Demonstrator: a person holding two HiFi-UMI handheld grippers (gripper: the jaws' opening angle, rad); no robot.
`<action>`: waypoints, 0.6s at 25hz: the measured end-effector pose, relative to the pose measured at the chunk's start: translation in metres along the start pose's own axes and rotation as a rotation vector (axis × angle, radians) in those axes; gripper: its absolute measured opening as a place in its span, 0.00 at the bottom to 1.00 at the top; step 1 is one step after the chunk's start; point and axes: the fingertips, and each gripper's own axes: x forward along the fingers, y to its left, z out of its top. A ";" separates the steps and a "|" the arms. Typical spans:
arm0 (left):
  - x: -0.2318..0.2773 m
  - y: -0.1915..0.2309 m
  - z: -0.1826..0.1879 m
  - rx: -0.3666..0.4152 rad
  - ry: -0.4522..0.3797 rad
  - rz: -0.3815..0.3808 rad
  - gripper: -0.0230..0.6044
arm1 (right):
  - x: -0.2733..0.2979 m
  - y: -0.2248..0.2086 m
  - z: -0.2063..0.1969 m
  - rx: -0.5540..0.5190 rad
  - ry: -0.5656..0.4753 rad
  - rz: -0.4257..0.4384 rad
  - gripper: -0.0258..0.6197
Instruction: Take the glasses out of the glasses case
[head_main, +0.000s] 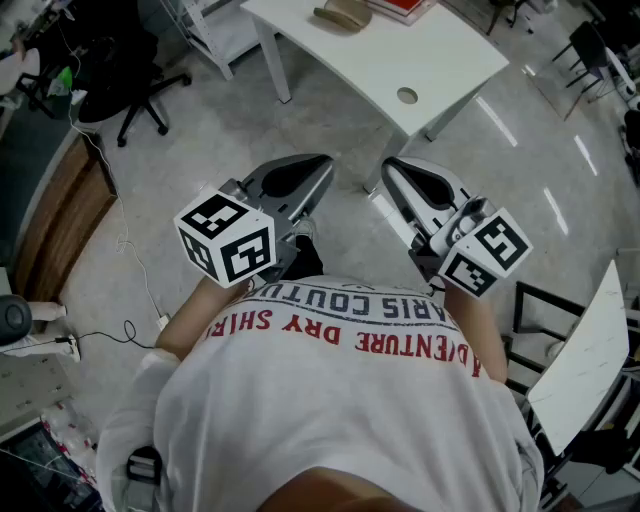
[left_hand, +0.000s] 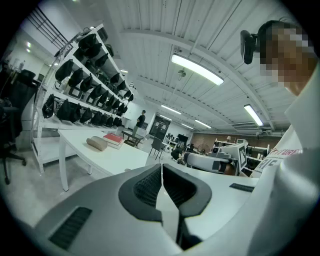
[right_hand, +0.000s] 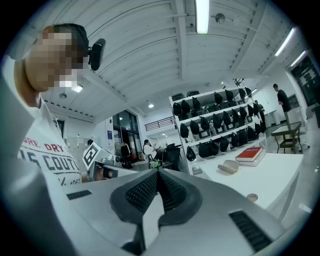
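Observation:
A beige glasses case (head_main: 343, 15) lies shut on the white table (head_main: 420, 60) beside a red book (head_main: 400, 8); no glasses show. The case also appears in the left gripper view (left_hand: 97, 143) and the right gripper view (right_hand: 231, 166). Both grippers are held close to the person's chest over the floor, well short of the table. My left gripper (head_main: 322, 162) (left_hand: 161, 167) is shut with nothing between its pads. My right gripper (head_main: 390, 165) (right_hand: 159, 173) is shut and empty too. The two tips point toward each other and the table.
A black office chair (head_main: 120, 70) stands at the left beside a wooden counter (head_main: 60, 220). Cables (head_main: 130, 320) trail on the floor. Shelves of black bags (left_hand: 85, 95) stand behind the table. A white board and dark frame (head_main: 580, 350) are at the right.

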 end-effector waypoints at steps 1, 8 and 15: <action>-0.003 -0.003 -0.001 0.000 -0.002 0.002 0.09 | -0.002 0.003 0.001 -0.004 0.000 0.001 0.08; -0.011 -0.020 -0.003 0.009 -0.006 0.020 0.09 | -0.018 0.014 0.008 -0.018 -0.034 -0.004 0.08; -0.019 -0.016 0.000 0.031 -0.009 0.030 0.09 | -0.014 0.017 0.009 -0.026 -0.032 0.001 0.28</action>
